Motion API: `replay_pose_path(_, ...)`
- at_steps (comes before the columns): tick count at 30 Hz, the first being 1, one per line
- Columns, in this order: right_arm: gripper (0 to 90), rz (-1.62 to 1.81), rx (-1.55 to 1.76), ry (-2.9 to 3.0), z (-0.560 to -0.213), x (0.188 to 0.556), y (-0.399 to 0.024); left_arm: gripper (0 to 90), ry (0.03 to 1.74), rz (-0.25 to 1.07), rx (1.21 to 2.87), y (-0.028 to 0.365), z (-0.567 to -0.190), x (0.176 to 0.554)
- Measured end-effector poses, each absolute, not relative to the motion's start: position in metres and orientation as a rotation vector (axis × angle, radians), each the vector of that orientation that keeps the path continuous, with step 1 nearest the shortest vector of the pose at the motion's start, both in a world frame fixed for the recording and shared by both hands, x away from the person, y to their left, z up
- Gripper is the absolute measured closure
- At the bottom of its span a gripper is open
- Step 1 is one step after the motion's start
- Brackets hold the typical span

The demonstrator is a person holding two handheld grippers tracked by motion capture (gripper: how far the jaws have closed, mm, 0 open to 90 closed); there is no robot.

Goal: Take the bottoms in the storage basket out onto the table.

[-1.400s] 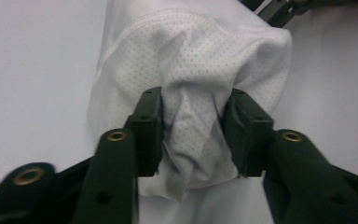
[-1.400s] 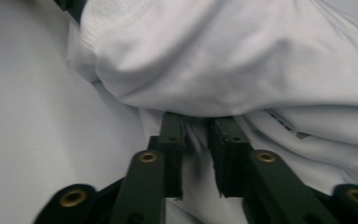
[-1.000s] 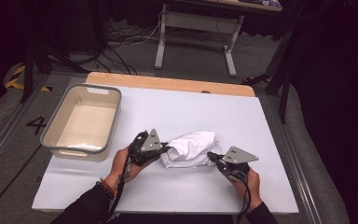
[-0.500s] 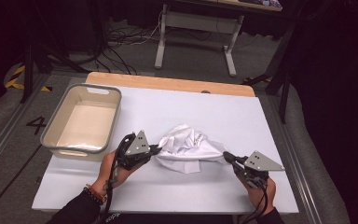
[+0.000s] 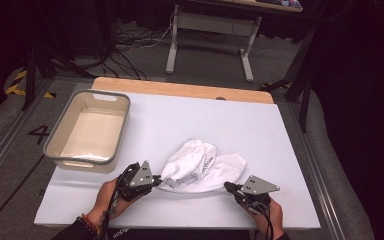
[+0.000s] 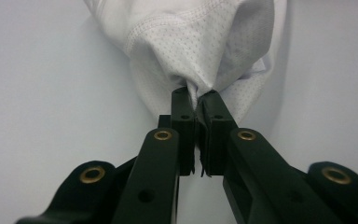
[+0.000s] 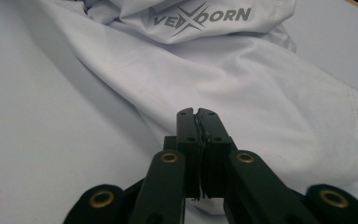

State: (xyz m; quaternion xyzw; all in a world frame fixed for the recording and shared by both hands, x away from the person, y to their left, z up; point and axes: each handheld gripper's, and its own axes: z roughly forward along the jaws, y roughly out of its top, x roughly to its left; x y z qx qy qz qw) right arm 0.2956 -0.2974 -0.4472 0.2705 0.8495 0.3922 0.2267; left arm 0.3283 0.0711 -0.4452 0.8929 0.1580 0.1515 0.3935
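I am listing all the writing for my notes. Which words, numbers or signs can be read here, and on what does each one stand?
"VEXDORN", grey letters with a large crossed X, on the white garment.
"4", black, on the grey floor left of the table.
Small print on the garment in the high view: too small to read.

The white worktop (image 5: 280, 130) is bare and flat behind and to the right of the crumpled white shirt (image 5: 200, 165), so a hand can slide there, but the grey tub (image 5: 55, 155) sits at the left edge and blocks the way on that side.
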Motion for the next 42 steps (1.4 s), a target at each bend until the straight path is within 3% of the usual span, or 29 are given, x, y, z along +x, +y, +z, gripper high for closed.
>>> replay_pose_path(6,85.4,1.092,0.712,2.361,-0.448,0.297,-0.298,85.7,0.415,0.43,2.273,0.069,-0.446,0.333)
replay_pose_path(10,90.0,1.085,0.69,2.337,-0.444,0.295,-0.301,85.2,0.421,0.505,2.325,0.067,-0.45,0.337)
replay_pose_path(17,89.8,1.104,0.718,2.287,-0.439,0.3,-0.313,84.9,0.427,0.466,2.312,0.065,-0.455,0.341)
replay_pose_path(25,80.6,1.106,0.723,2.263,-0.439,0.301,-0.312,81.4,0.424,0.473,2.298,0.067,-0.454,0.339)
replay_pose_path(34,60.5,1.14,0.665,2.235,-0.429,0.31,-0.294,62.2,0.448,0.504,2.309,0.063,-0.454,0.337)
replay_pose_path(36,55.2,1.175,0.66,2.244,-0.424,0.317,-0.286,54.6,0.472,0.506,2.307,0.062,-0.455,0.337)
replay_pose_path(42,53.7,1.155,0.522,2.295,-0.42,0.332,-0.255,51.8,0.468,0.5,2.306,0.062,-0.457,0.338)
